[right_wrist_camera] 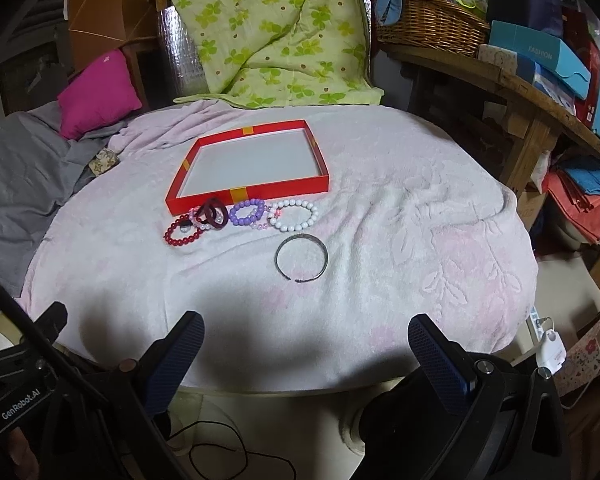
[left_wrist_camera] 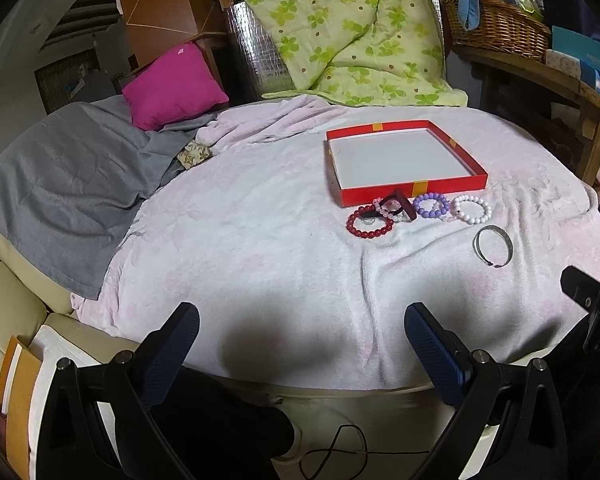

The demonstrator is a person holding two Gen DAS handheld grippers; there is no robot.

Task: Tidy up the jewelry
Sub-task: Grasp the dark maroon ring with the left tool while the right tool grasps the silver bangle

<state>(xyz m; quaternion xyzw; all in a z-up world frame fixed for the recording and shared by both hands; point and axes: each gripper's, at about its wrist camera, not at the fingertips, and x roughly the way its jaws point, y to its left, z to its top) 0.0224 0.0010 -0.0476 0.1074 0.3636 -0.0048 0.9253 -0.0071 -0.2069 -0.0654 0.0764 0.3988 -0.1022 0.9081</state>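
Both grippers hang low at the bottom of their frames, above the near edge of a pale pink blanket (right_wrist_camera: 400, 240) that covers the round worktop. The left gripper (left_wrist_camera: 302, 334) has its fingers spread wide and holds nothing; the right gripper (right_wrist_camera: 306, 340) is likewise spread and empty.

In the upper middle of the right wrist view lies a shallow red box (right_wrist_camera: 316, 185) with a white floor. Just in front of it runs a row of bracelets: a red bead bracelet (right_wrist_camera: 171, 236), a dark maroon bangle (right_wrist_camera: 211, 205), a purple bead bracelet (right_wrist_camera: 236, 216) and a white bead bracelet (right_wrist_camera: 312, 216). Nearer the camera, apart from the row, lies a silver open bangle (right_wrist_camera: 324, 258).
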